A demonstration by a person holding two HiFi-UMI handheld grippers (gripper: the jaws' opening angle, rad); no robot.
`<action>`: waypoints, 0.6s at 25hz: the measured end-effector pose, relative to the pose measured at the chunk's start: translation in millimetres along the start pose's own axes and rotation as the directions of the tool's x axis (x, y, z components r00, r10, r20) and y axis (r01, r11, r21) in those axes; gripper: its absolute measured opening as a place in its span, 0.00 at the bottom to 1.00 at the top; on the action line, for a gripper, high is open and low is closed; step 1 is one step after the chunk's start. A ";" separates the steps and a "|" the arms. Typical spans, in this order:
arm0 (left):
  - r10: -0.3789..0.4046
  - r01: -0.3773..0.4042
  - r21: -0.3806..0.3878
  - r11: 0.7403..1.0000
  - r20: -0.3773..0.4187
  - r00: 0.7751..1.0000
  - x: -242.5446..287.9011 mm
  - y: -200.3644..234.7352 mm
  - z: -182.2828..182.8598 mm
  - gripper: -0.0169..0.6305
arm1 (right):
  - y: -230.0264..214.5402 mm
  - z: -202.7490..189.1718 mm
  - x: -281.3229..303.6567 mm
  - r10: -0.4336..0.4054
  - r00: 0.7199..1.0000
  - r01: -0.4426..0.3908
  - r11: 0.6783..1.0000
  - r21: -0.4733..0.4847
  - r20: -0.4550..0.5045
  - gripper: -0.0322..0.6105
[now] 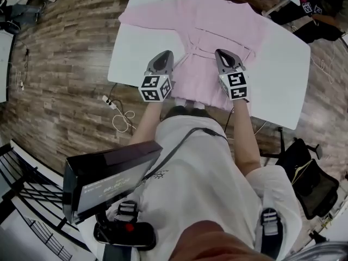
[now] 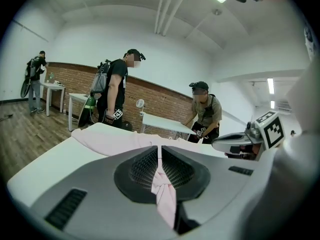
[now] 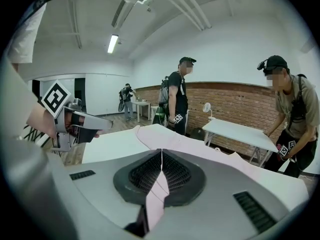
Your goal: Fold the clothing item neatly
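Note:
A pale pink garment (image 1: pixel 217 20) lies spread on the white table (image 1: pixel 136 53), sleeves out to both sides, a tie at its waist. My left gripper (image 1: pixel 166 56) is over the lower left part of the garment, my right gripper (image 1: pixel 223 54) over the lower right part. In the left gripper view the left gripper (image 2: pixel 159 153) is shut on a bunched strip of pink fabric (image 2: pixel 164 189) that hangs back between the jaws. In the right gripper view the right gripper (image 3: pixel 161 155) is likewise shut on a fold of pink fabric (image 3: pixel 157 191).
A power strip with cable (image 1: pixel 113 105) lies on the wood floor left of the table. A black bag (image 1: pixel 307 175) sits at the right. Two people (image 2: pixel 117 91) (image 2: pixel 205 111) stand beyond the table near another white table (image 2: pixel 165 124).

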State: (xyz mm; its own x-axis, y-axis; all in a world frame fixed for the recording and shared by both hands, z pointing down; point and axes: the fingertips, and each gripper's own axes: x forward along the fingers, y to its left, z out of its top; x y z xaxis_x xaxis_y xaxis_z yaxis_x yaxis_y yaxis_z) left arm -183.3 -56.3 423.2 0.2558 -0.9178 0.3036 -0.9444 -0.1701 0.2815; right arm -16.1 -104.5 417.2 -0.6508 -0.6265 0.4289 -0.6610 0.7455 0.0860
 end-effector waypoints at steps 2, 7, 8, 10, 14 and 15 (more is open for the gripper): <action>0.035 -0.035 -0.018 0.999 0.006 0.999 -7.4 -0.2 -1.4 0.03 | 2.3 -3.3 -2.0 0.030 1.000 -0.030 1.000 0.001 0.003 0.06; 0.107 -0.106 -0.043 0.993 0.025 0.994 -24.3 -2.3 -5.7 0.03 | 6.0 -3.3 -9.4 0.073 0.997 -0.073 0.997 0.012 0.026 0.06; 0.121 -0.119 -0.050 0.992 0.031 0.992 -27.3 -1.3 -5.7 0.03 | 6.2 -3.7 -9.6 0.078 0.997 -0.078 0.997 0.006 0.028 0.06; 0.148 -0.145 -0.059 0.988 0.040 0.988 -32.2 2.1 -5.2 0.03 | 6.9 -3.6 -9.7 0.088 0.996 -0.088 0.996 -0.005 0.031 0.06; 0.192 -0.188 -0.066 0.980 0.055 0.980 -42.4 11.8 -3.8 0.03 | 14.0 -1.2 -9.2 0.117 0.992 -0.116 0.993 -0.014 0.041 0.06; 0.203 -0.199 -0.067 0.978 0.060 0.977 -45.4 15.1 -2.5 0.03 | 16.9 0.6 -8.7 0.125 0.991 -0.124 0.992 -0.017 0.045 0.06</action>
State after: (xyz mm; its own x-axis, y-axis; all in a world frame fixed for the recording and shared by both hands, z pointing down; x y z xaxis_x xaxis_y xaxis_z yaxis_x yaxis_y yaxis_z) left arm -208.7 -16.3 415.9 0.0461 -0.9529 0.2996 -0.9602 0.0404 0.2762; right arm -21.9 -86.5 414.5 -0.7444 -0.5380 0.3955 -0.5686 0.8213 0.0469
